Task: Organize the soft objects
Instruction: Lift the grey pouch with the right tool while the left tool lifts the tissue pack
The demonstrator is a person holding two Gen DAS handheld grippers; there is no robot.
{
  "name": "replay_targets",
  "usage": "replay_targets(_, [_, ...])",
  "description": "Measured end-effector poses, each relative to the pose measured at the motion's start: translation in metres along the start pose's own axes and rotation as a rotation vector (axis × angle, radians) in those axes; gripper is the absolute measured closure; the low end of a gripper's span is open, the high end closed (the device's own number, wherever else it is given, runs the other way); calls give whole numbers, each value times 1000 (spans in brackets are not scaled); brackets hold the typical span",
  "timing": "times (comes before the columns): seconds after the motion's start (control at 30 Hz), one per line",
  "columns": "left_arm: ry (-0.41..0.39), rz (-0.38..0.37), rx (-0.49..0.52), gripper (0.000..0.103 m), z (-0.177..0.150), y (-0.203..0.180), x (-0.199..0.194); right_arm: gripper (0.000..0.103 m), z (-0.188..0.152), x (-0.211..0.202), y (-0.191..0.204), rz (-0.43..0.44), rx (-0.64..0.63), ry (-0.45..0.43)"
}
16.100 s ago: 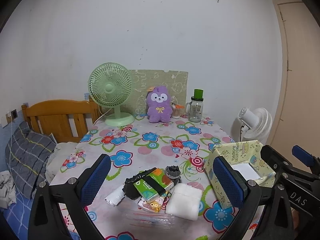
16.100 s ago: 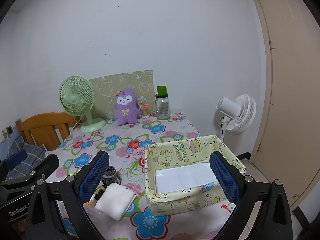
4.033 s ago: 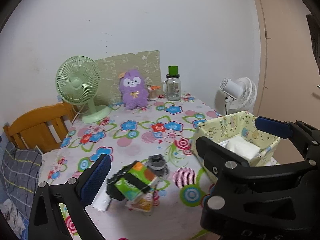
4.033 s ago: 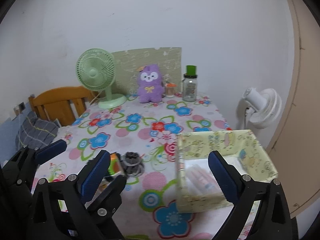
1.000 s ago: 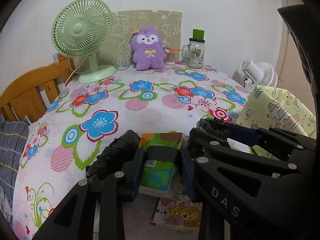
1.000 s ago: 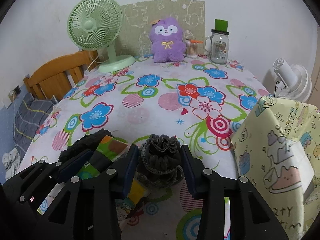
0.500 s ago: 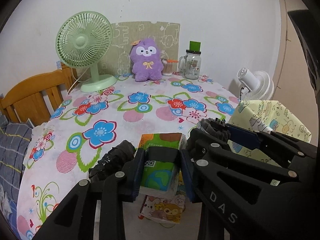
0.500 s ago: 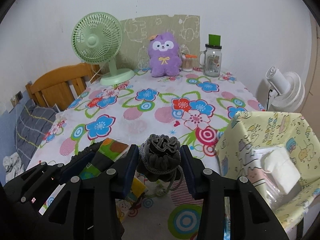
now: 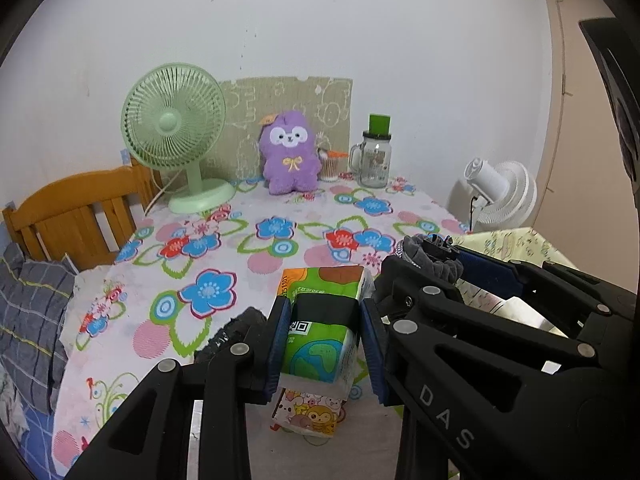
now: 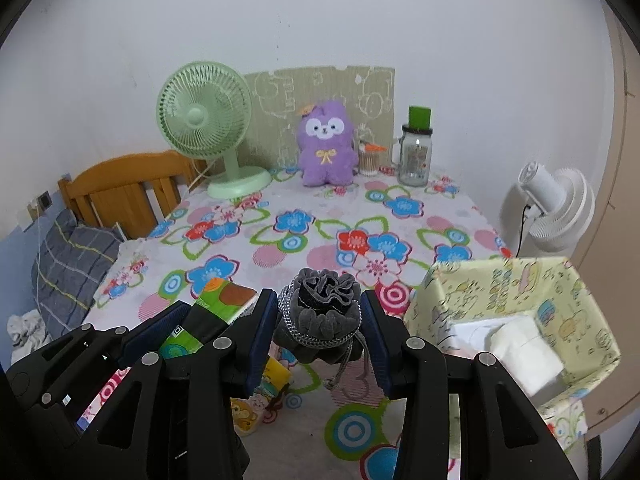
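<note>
flowered tablecloth (image 10: 304, 236), yellow box (image 10: 500, 280) at its right edge. right gripper (image 10: 319, 326) clamps grey pouch (image 10: 320, 312), nearer the box, which lies right of it. left gripper (image 9: 324, 346) pinches green tissue pack (image 9: 322, 328), farther left.

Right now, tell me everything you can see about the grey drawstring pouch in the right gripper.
The grey drawstring pouch looks like soft velvety fabric, its mouth gathered into ruffles facing up. A silver chain wraps its neck and grey cords dangle below. The right gripper has its jaws shut on both sides of it, holding it lifted above the floral tablecloth, left of the yellow patterned box. In the left wrist view only its ruffled top shows.
</note>
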State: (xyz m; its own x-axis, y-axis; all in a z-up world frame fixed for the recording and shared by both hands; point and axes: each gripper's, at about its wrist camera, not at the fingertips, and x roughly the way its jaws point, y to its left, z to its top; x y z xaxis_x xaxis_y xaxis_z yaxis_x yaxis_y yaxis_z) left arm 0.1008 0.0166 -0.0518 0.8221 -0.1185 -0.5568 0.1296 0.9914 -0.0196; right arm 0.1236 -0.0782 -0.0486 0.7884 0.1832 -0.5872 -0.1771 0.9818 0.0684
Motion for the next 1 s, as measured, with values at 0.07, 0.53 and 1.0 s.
replay_targets(0.07, [-12, 2, 4, 68, 3, -1, -7, 56, 3, -7, 0, 1, 3, -12])
replay_targets(0.53, [-50, 14, 10, 68, 14, -17, -35, 56, 11, -44, -6, 7, 6, -55])
replay_targets(1.0, [-68, 12, 15, 68, 19, -57, -37, 56, 11, -60, -43, -4, 22, -80])
